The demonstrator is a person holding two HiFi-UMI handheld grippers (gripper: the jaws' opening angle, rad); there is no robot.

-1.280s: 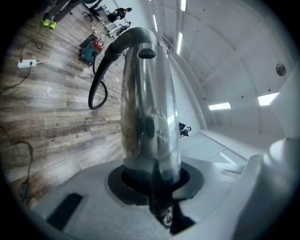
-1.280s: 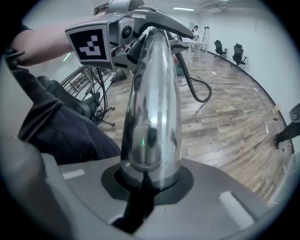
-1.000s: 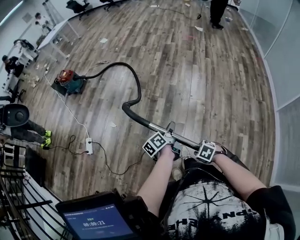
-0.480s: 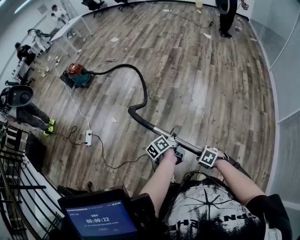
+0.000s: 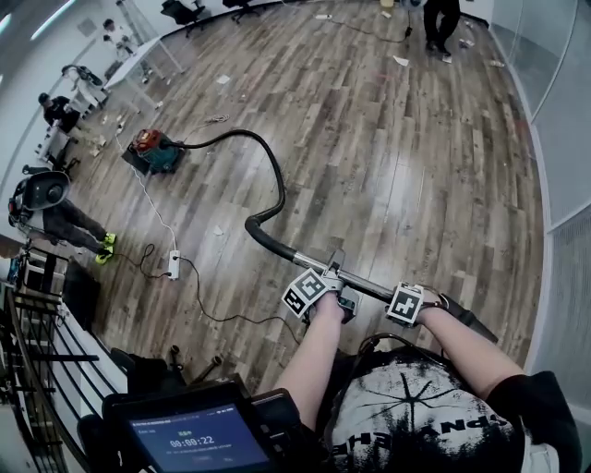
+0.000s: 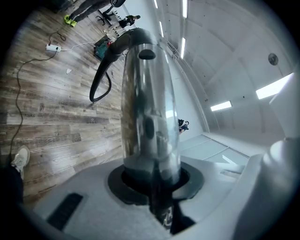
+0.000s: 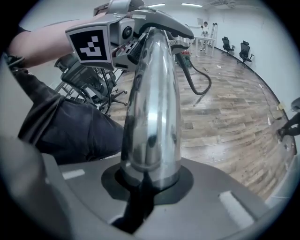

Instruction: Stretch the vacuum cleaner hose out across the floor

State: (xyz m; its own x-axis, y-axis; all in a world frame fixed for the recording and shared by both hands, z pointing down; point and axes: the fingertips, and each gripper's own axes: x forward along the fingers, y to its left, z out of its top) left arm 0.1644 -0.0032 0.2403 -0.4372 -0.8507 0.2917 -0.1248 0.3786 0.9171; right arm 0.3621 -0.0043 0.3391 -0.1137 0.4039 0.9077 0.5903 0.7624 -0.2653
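I had left gripper (image 5: 331,277) and right gripper (image 5: 413,300) clamped on chrome tube (image 5: 367,286); hose (image 5: 273,175) curved to vacuum cleaner (image 5: 152,151) by floor's (image 5: 397,166) left edge

An open office: plank floor (image 5: 397,166), swivel chairs (image 5: 177,11), white desk (image 5: 138,65), glass partitions (image 5: 547,55)

left claw (image 5: 338,285): clamped on metal tube (image 5: 369,287) | right claw (image 5: 417,301): clamped on it too | forearms (image 5: 309,356): both outstretched
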